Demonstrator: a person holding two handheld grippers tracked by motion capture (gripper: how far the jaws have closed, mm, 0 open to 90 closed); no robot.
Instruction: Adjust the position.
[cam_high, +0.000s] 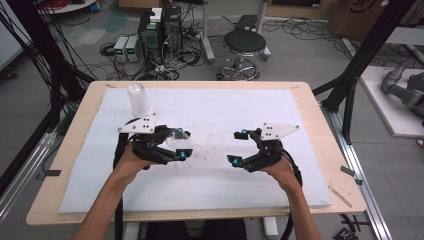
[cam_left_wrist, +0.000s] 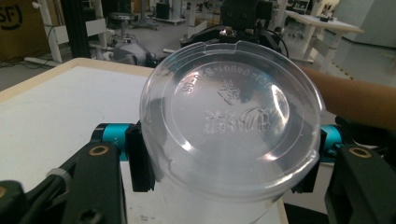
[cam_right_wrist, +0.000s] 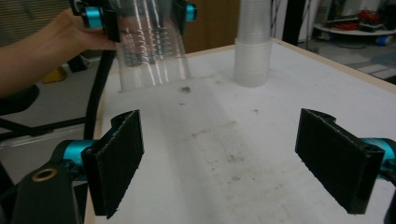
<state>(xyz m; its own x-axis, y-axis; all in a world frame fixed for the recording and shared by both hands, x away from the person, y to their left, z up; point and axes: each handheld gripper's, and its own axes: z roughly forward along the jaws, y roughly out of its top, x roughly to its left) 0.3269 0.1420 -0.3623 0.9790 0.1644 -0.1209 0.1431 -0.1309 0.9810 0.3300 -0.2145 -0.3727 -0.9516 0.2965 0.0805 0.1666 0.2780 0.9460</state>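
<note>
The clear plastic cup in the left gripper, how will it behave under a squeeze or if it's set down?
The clear plastic cup looks thin-walled, so it probably flexes or crumples under a hard squeeze. It seems empty and light, so it is likely tippy when stood upright. Its smooth sides may slip between the left gripper's pads.

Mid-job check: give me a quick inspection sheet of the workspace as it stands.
Surface: white mat on a wooden table, lightly stained.
Job's things: clear lidded cup held off the mat; stack of clear cups upright at the far left.
Clutter: nothing seen beyond small specks.
Grippers: left gripper shut on the cup; right gripper open, empty.
Cables: black cable trails from the left gripper.
Surroundings: stool, floor electronics.
</note>
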